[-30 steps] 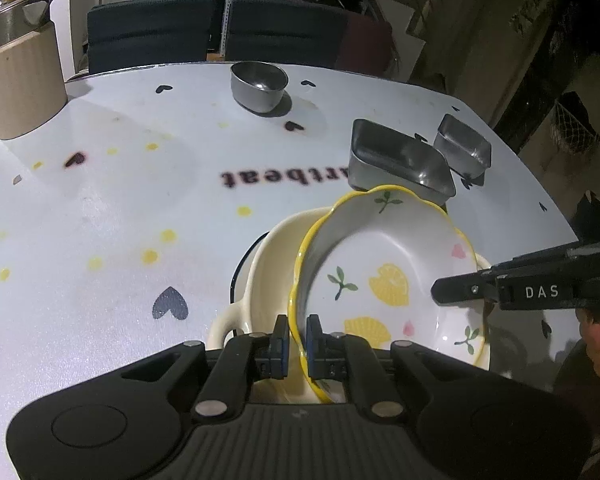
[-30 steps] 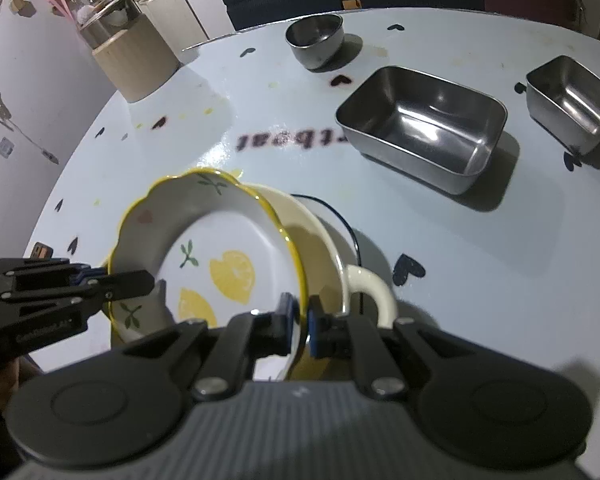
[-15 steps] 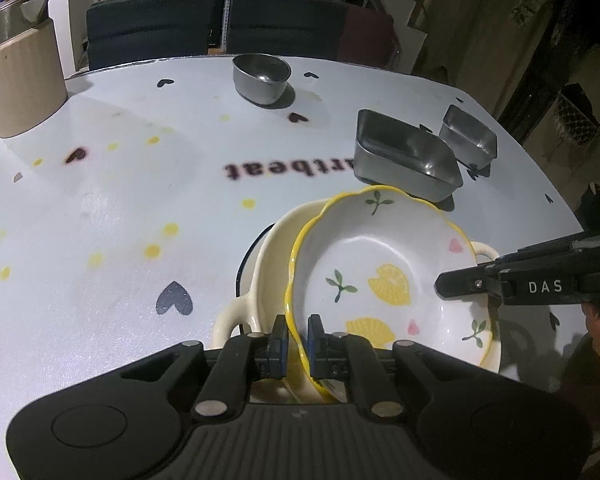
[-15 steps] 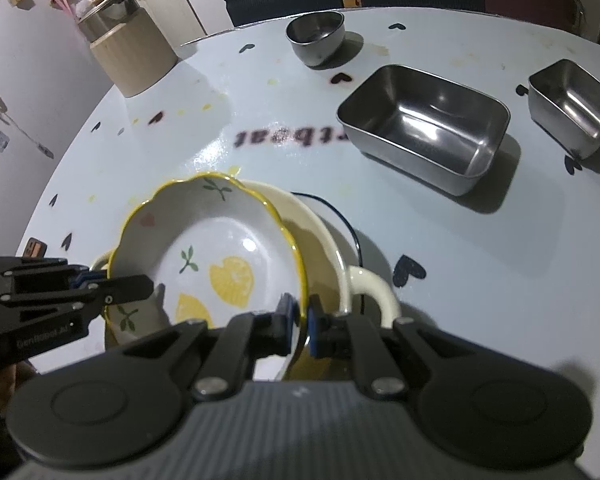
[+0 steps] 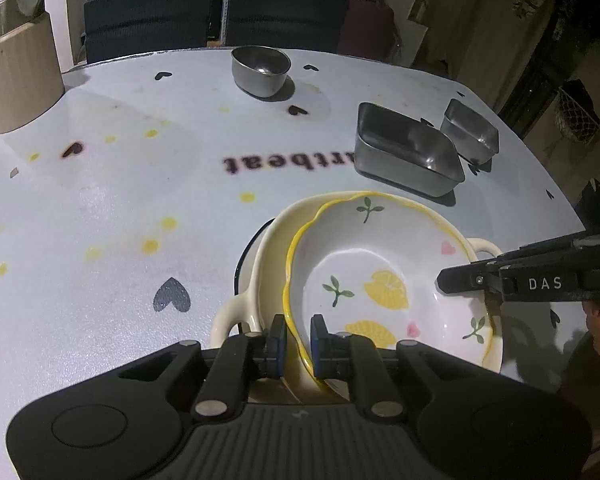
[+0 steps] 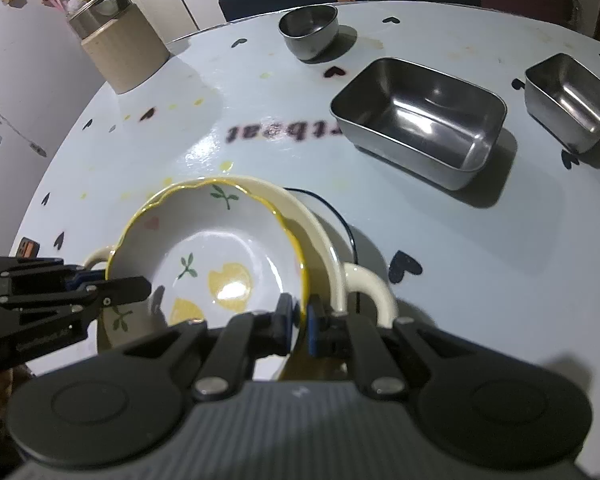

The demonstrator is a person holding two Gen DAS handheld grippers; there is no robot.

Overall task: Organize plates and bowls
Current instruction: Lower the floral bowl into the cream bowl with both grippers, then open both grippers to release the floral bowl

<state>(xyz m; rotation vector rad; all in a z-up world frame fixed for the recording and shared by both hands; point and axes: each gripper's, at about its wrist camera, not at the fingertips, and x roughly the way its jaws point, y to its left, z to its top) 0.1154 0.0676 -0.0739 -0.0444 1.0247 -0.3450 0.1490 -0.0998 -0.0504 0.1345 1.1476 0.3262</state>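
Observation:
A white bowl with a yellow scalloped rim and lemon pattern [image 5: 380, 280] [image 6: 212, 248] sits inside a cream two-handled dish [image 5: 272, 240] [image 6: 324, 240], which rests on a dark-rimmed plate [image 6: 346, 228]. My left gripper [image 5: 298, 340] is shut on the lemon bowl's near rim. My right gripper [image 6: 300, 320] is shut on its opposite rim; it also shows in the left wrist view [image 5: 456, 280].
On the white heart-print table [image 5: 120, 200] stand a round steel bowl [image 5: 260, 66] at the back, a large steel tray [image 5: 404, 156] and a small steel tray [image 5: 470, 130] to the right, and a beige canister [image 5: 16, 76] at the far left. Chairs stand behind the table.
The lemon bowl, held by both grippers, has tipped from tilted to nearly level and lowered into the cream dish.

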